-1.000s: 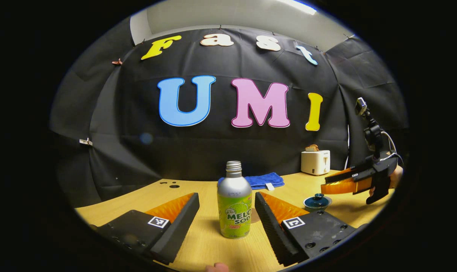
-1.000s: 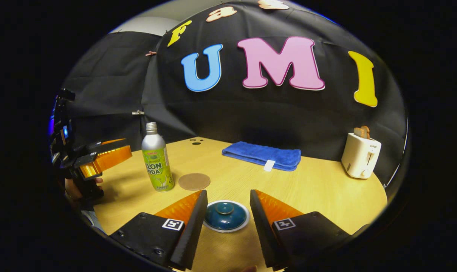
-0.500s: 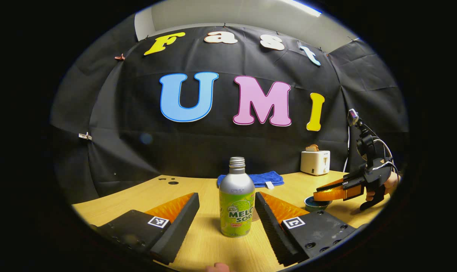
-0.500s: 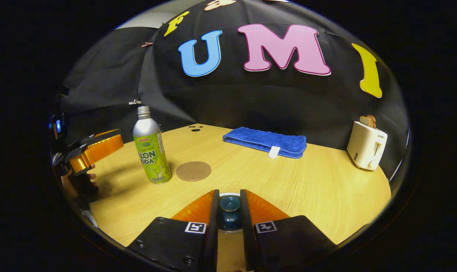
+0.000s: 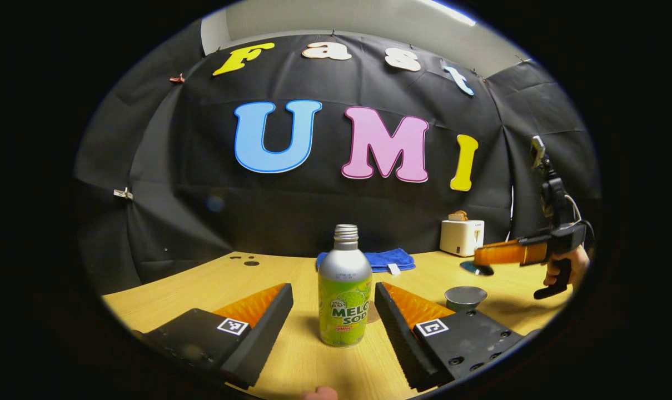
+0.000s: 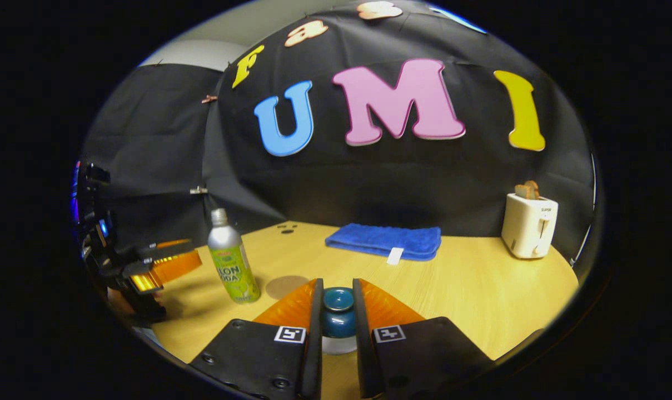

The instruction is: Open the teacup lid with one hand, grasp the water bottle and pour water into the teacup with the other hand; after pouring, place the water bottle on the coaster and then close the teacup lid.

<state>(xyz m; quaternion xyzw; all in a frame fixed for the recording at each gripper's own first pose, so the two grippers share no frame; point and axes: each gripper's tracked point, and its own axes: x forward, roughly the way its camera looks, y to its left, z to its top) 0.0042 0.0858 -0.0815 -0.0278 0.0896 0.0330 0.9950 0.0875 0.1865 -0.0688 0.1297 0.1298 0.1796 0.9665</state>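
ceramic lid [image 6: 337,311] is now lifting off the teacup [image 5: 465,297], my right claw [image 6: 337,325] clamped on its knob; my left claw [image 5: 333,311] is waiting apart around the bottle [image 5: 344,294], ready for pouring.

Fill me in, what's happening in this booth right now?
A person works a handheld gripper in each hand at a wooden table. The right gripper is shut on the teacup lid by its knob and holds it in the air, off the teacup, which stands uncovered. The left gripper is open, its fingers on either side of the upright water bottle, not yet closed on it. Nothing is poured yet. The coaster lies bare beside the bottle.
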